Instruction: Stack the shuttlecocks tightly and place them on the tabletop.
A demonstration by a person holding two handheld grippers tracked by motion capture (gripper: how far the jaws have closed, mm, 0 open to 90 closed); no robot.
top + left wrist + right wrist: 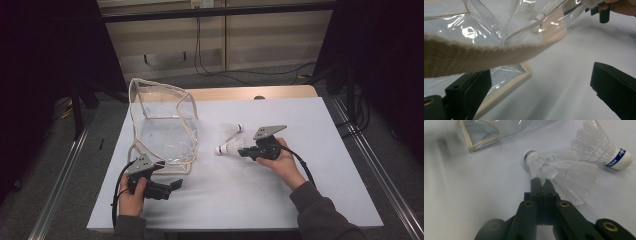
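- Nearest the high camera, our left tool (175,184) rests close to the near edge of the surface (320,165), toward its left side, and its jaws stand wide apart with nothing pressed between them.
- From the left gripper view, the beige woven strap (486,53) of the clear plastic bag (474,27) crosses above the left-hand jaw, while the other jaw sits well off to the side over bare surface.
- Our right tool (542,181) has its jaws together, clamped on the feather skirt of one shuttlecock (556,173).
- We hold that shuttlecock (230,147) near the middle of the surface, lying low with its cork tip and blue band pointing toward the bag and the left edge.
- Just beside it, a second shuttlecock (604,148) lies on its side, its cork tip pointing the other way; the two feather skirts overlap in the right gripper view, though we cannot tell whether they touch.
- From above, this second shuttlecock (232,129) sits slightly farther toward the far edge.
- Over the left half of the surface, the bag (162,122) stands with its beige-trimmed mouth gaping, its near corner close to our left tool.
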